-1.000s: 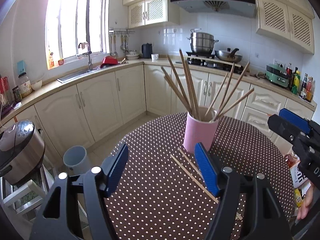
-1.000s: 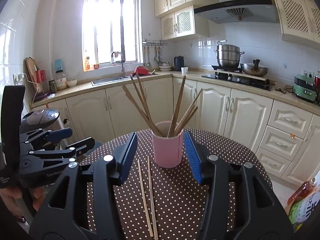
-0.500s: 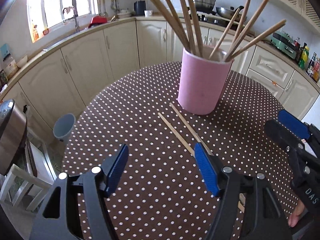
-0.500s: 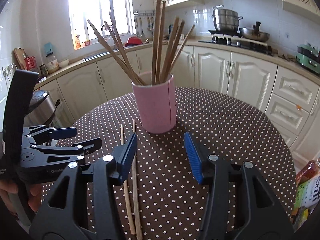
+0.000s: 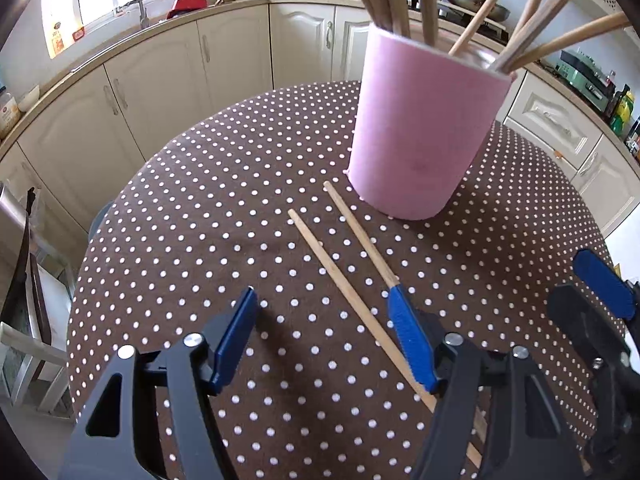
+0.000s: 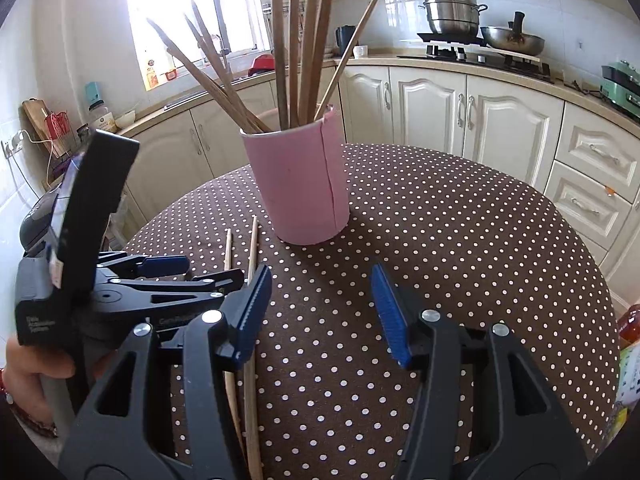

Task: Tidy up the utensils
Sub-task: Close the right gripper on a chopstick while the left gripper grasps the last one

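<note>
Left wrist view: my left gripper [image 5: 324,336] gapes wide and empty over the two chopsticks [image 5: 340,280]. They run lengthwise toward the pink cup [image 5: 424,132]; this gripper's nearer.

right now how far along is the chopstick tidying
Done: many chopsticks already stand in the pink cup. In hand: nothing; the left gripper and right gripper are both open. Left: two loose chopsticks lying on the dotted tablecloth beside the cup.

pink holder [image 5: 424,132]: upright, full of chopsticks | two loose chopsticks [image 5: 344,280]: flat, side by side, just beside holder
</note>
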A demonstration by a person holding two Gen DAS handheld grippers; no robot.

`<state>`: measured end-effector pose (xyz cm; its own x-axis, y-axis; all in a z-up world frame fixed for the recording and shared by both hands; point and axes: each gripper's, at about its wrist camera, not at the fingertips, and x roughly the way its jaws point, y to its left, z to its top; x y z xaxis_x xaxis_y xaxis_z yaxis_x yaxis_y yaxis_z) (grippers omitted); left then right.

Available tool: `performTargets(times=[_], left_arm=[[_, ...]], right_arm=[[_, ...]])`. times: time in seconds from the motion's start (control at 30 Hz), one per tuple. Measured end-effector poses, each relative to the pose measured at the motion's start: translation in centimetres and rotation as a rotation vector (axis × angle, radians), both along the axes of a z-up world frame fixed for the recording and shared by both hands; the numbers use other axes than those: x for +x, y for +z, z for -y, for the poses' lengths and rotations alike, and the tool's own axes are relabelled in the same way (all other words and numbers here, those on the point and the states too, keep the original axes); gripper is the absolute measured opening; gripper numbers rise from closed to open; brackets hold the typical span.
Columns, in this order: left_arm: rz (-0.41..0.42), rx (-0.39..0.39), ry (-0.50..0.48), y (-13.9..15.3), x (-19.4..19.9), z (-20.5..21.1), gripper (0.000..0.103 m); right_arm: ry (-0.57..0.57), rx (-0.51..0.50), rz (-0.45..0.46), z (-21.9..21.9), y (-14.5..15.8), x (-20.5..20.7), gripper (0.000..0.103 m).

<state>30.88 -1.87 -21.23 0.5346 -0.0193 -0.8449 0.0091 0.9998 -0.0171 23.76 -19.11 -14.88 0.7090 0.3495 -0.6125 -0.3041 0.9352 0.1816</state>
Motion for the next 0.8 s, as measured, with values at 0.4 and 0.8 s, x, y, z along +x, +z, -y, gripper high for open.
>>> performTargets(times=[0.4, 0.8], left_arm=[[-0.008, 0.022, -0.080, 0.9, 1.4, -0.1, 0.009], [-0.026, -0.007, -0.095, 0.8, -0.8, -3.7, 0.006]], right_arm=[[0.026, 0.007, -0.048, -0.5, -0.5, 1.3, 0.052], [0.125, -0.064, -0.152, -6.0, -2.1, 4.2, 0.052]])
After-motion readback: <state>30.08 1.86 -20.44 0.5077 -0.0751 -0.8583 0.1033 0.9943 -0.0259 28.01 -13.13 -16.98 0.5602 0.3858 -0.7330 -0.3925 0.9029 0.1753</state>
